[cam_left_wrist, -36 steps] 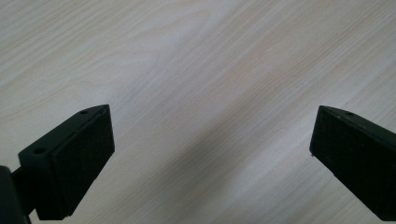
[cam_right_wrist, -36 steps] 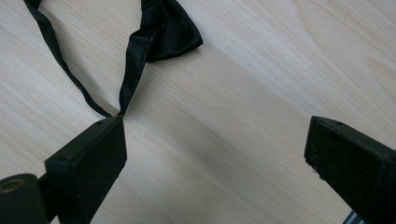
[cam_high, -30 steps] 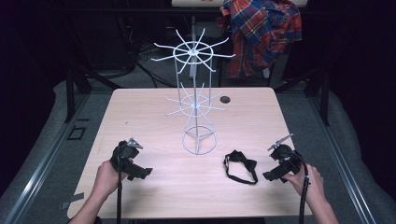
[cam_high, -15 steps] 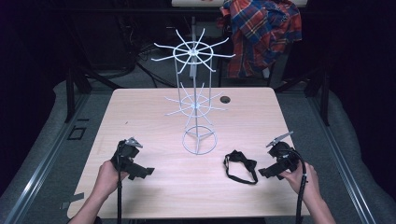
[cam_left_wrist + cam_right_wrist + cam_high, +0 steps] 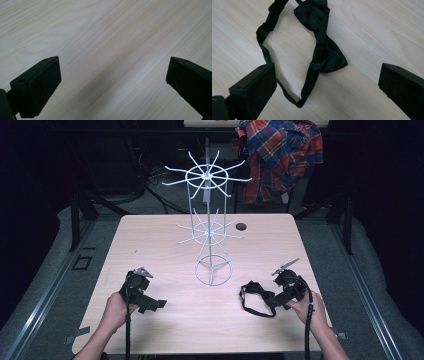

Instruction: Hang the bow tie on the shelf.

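On a pale wooden table [image 5: 150,240] seen from above, a white wire display rack [image 5: 210,227] stands upright near the centre, its round base toward 6 o'clock and two tiers of spokes fanning out above. At about 4 o'clock from the rack's base lies a black bow tie [image 5: 256,296] with its strap looped on the wood. The right gripper [image 5: 274,299], held in the person's right hand [image 5: 307,307], sits just at the tie's 3 o'clock side; in the right gripper view its jaws are spread wide, with the tie lying between and just beyond them, nothing clasped. At 8 o'clock from the rack, the left gripper [image 5: 155,304], held by the left hand [image 5: 114,309], hovers over bare wood, jaws likewise released. Behind the table, at 1 o'clock, hangs a plaid shirt [image 5: 282,155].
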The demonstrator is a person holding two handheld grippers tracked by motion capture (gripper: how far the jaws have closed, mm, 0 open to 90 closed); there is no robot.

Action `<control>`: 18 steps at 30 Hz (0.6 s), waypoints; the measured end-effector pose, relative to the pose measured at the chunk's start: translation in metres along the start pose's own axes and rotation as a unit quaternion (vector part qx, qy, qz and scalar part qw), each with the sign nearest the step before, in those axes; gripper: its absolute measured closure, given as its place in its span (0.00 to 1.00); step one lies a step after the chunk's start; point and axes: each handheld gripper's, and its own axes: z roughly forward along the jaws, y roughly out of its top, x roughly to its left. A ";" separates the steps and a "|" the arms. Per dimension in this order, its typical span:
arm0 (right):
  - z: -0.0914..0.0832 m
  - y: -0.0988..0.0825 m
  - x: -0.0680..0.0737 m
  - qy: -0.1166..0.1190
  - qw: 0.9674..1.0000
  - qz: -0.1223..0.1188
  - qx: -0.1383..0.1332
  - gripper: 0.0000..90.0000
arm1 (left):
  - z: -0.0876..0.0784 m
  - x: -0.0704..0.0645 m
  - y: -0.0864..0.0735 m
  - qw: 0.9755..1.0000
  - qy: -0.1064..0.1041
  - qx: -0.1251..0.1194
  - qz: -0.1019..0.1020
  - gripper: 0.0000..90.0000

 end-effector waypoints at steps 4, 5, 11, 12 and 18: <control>0.006 0.004 0.004 -0.007 1.000 -0.009 0.001 0.05 | 0.001 -0.001 0.000 1.000 -0.001 0.000 -0.001 0.00; 0.006 0.006 0.005 -0.016 1.000 -0.014 0.008 0.06 | 0.001 -0.001 0.001 1.000 -0.001 0.000 0.001 0.00; 0.019 0.013 0.007 -0.015 1.000 -0.021 0.013 0.26 | 0.002 -0.001 0.001 1.000 -0.003 0.005 0.000 0.00; 0.022 0.013 0.006 -0.012 1.000 -0.021 0.014 0.29 | 0.002 -0.002 0.001 1.000 -0.003 0.005 0.001 0.00; 0.026 0.019 0.006 -0.025 0.999 -0.029 0.011 0.40 | 0.003 -0.003 0.002 1.000 -0.003 0.005 0.001 0.00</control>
